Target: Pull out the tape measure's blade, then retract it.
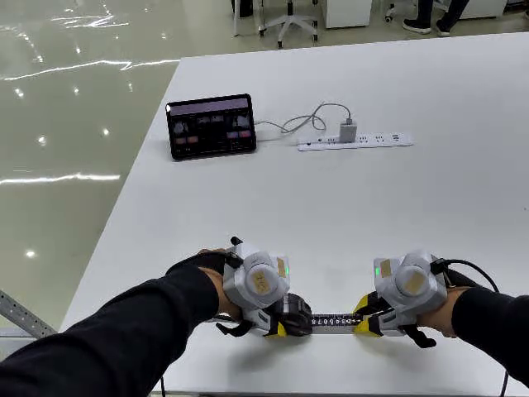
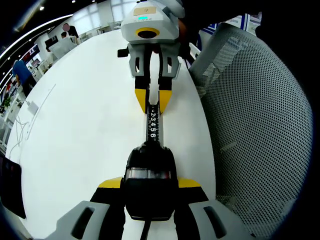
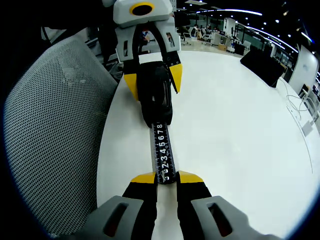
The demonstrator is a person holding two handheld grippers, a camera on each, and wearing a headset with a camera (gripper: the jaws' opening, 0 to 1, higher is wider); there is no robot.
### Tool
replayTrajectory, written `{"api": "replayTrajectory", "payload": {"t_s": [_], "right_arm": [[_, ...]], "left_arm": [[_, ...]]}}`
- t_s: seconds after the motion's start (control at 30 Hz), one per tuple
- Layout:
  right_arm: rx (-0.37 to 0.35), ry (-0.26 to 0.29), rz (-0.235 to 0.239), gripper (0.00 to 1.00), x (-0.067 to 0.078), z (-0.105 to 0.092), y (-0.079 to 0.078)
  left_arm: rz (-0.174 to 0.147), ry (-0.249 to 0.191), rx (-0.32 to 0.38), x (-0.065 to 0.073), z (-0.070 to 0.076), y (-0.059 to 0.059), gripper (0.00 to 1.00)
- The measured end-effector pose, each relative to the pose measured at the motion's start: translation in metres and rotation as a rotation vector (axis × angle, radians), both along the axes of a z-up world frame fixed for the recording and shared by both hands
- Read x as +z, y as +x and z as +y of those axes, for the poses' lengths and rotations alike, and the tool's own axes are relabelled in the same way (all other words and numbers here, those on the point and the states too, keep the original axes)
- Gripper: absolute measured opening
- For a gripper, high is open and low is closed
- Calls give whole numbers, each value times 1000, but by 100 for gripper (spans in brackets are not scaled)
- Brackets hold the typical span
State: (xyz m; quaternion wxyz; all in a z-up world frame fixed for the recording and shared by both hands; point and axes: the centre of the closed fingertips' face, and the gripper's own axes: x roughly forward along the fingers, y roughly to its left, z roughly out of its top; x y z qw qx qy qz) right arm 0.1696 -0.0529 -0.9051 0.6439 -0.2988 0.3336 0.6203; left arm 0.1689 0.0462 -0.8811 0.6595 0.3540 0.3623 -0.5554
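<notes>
My left gripper (image 1: 279,325) is clamped on the tape case (image 2: 150,182), a jaw on each side of it. My right gripper (image 3: 165,178) faces it, pinched on the tip of the blade (image 3: 163,150). A short numbered stretch is out between the two, low over the table (image 1: 347,223). The table edge runs close beside both grippers on my body side, with a mesh chair (image 2: 250,130) just past it. The other side is wide bare tabletop. Far out sit a tablet (image 1: 211,126) and a power strip (image 1: 355,142), well apart from the grippers.
</notes>
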Motion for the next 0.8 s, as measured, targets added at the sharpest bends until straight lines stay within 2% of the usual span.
{"api": "replayTrajectory", "payload": {"t_s": [0.13, 0.8], "right_arm": [[13, -10, -13, 9, 0, -2, 0], [6, -9, -12, 9, -1, -9, 0]], "left_arm": [[-1, 0, 1, 0, 0, 0, 33], [-2, 3, 3, 0, 0, 0, 33]]}}
